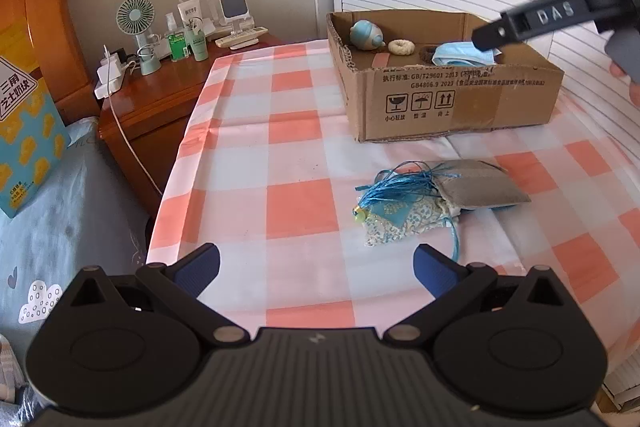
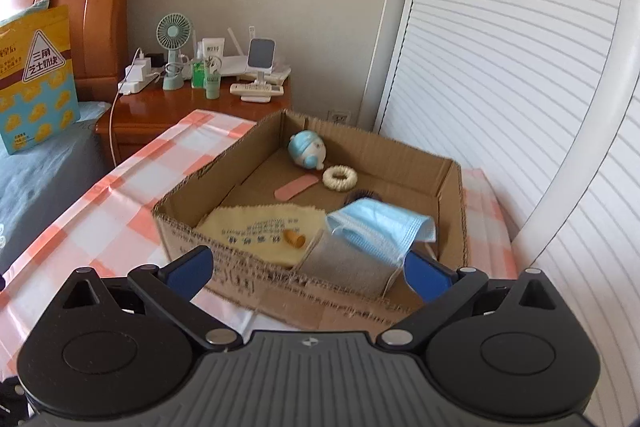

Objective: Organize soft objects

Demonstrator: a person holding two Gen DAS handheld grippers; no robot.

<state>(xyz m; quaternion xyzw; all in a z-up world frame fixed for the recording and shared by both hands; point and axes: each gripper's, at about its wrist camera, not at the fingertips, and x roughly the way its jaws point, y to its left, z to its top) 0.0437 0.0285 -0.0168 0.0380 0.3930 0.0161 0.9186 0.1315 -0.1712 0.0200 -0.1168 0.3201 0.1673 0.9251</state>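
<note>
Right gripper (image 2: 308, 267) is angling down over the near wall of the box (image 2: 248, 287), jaws spread wide, nothing between the pads; seen from the left wrist view, its finger (image 1: 532, 17) is hanging above the box's right half with part of the person's hand (image 1: 624, 67) showing at the frame edge. Left gripper (image 1: 316, 269) is pointing down at the table (image 1: 248, 163) near its front edge, jaws also wide and empty. Blue mask (image 2: 380, 227) is lying loose in the box's near right corner, crumpled, draping over a grey cloth (image 2: 344, 259) beside a yellow cloth (image 2: 248, 231). Farther back in the box a blue-white plush (image 2: 306, 151), a cream scrunchie (image 2: 340, 178) and a pink strip (image 2: 295, 187) are sitting near the far wall. Still out on the table, in front of the box toward the right: a grey pouch (image 1: 480, 185) overlapping a floral sachet (image 1: 404, 223) with blue ribbon strands (image 1: 400, 181).
</note>
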